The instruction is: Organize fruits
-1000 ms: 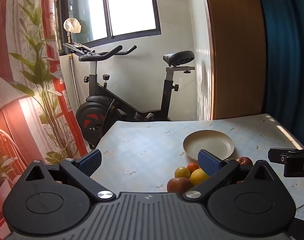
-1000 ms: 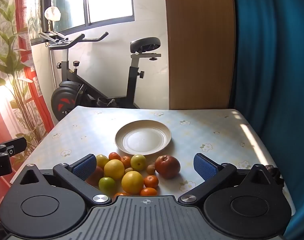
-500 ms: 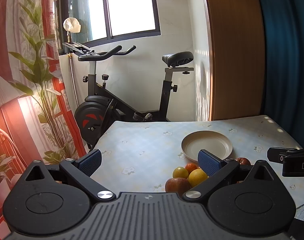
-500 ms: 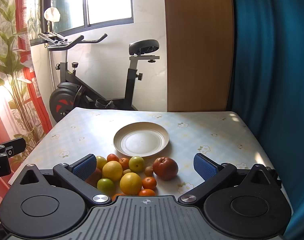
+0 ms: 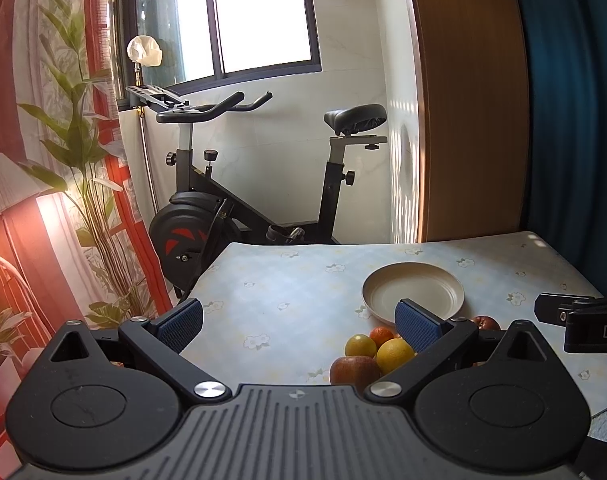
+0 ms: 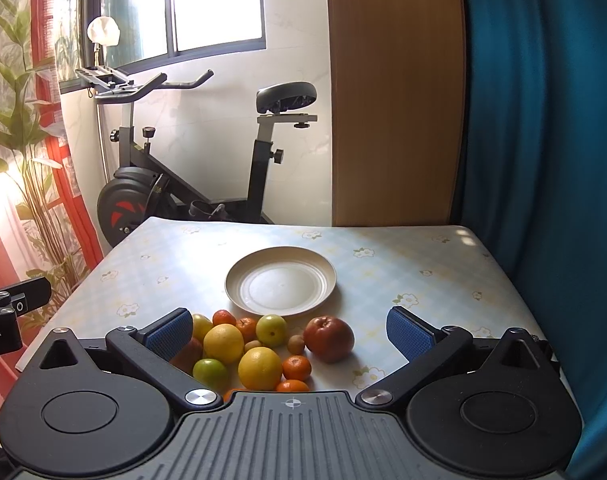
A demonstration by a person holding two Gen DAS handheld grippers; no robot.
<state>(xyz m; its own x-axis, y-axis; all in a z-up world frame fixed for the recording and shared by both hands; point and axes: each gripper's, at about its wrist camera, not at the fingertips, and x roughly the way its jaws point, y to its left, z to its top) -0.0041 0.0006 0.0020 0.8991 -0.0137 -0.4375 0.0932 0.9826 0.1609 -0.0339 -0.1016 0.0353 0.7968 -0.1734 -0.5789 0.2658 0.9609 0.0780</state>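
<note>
A cream plate [image 6: 281, 281] lies empty in the middle of the flowered table [image 6: 403, 272]. In front of it sits a loose pile of fruit: a red apple [image 6: 329, 338], two large yellow citrus [image 6: 260, 368], a green-yellow apple [image 6: 271, 329], a green fruit [image 6: 209, 373] and several small oranges [image 6: 297, 367]. My right gripper [image 6: 289, 330] hangs open just above and behind the pile, holding nothing. My left gripper [image 5: 299, 322] is open too, left of the pile; there the plate [image 5: 413, 293] and another red apple [image 5: 353, 369] show at right.
An exercise bike [image 6: 191, 184] stands behind the table's far edge. A wooden panel [image 6: 391, 100] and a blue curtain [image 6: 543, 140] close the right side. A printed backdrop with plants [image 5: 63, 160] lines the left. Each gripper's body shows at the edge of the other's view.
Both views have tilted slightly, so the table and fruit sit a little lower and closer in frame. The fruit has not moved, and both grippers have stayed open.
</note>
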